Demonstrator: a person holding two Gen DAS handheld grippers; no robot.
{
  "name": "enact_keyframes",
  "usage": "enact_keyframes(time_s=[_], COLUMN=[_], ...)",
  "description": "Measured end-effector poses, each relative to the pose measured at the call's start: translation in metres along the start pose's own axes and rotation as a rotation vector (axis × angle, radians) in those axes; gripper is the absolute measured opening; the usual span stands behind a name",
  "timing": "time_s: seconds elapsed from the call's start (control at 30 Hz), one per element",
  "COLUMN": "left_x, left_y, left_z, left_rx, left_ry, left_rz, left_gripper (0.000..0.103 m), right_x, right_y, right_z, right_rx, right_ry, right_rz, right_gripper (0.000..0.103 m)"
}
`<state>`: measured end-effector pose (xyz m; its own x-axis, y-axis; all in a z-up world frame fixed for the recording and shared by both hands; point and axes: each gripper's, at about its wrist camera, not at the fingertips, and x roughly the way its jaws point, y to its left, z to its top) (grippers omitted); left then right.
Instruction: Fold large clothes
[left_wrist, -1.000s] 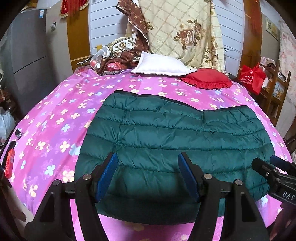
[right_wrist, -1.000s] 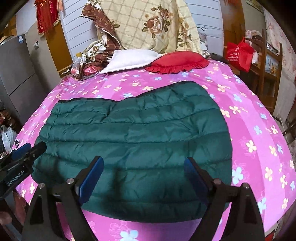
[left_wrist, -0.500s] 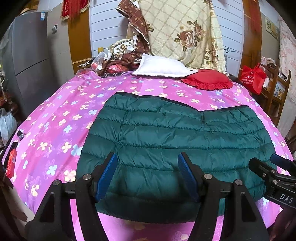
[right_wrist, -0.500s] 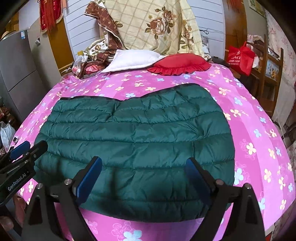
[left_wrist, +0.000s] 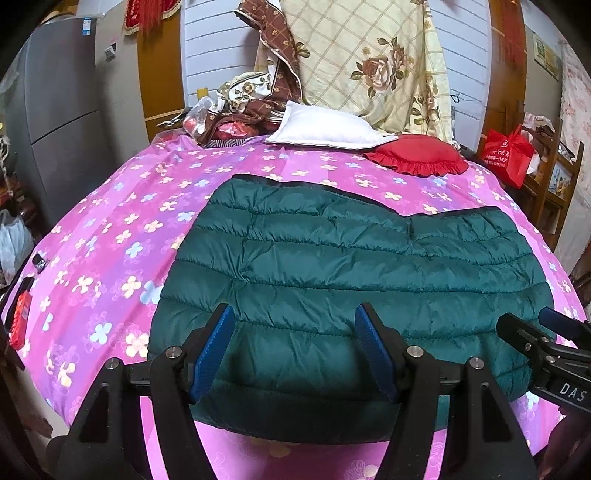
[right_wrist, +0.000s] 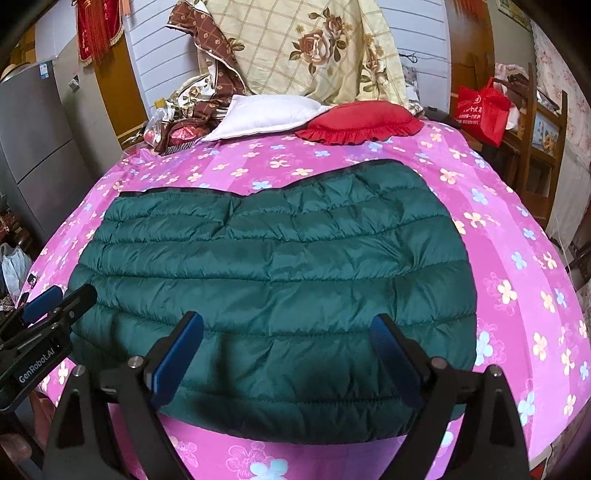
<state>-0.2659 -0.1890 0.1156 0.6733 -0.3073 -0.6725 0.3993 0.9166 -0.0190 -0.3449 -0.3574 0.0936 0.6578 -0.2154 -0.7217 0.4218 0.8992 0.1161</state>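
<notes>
Both sets of jaws wide, empty, above puffy green jacket (left_wrist: 351, 266): light, slippery, springy; best pinched at near hem corners.

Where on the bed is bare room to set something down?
Free: pink floral sheet left of the folded dark green quilted jacket, and the strip on its right. Crowded: the head end, with white pillow, red frilled cushion and bedding pile.

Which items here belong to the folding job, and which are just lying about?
Job: green quilted jacket, left gripper, right gripper, both open above it.
Lying about: white pillow, red ruffled cushion, floral quilt, red bag.
</notes>
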Motion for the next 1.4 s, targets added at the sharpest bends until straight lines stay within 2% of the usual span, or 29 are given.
enact_keyframes(time_s=[1.4], left_x=[0.015], left_y=[-0.004], left_z=[-0.004], left_rx=[-0.012], left_ry=[0.026], left_rz=[-0.007], left_gripper=[0.05], right_x=[0.018], right_y=[-0.002], right_z=[-0.002], right_rx=[0.02], right_ry=[0.04], right_rz=[0.015], right_gripper=[0.094])
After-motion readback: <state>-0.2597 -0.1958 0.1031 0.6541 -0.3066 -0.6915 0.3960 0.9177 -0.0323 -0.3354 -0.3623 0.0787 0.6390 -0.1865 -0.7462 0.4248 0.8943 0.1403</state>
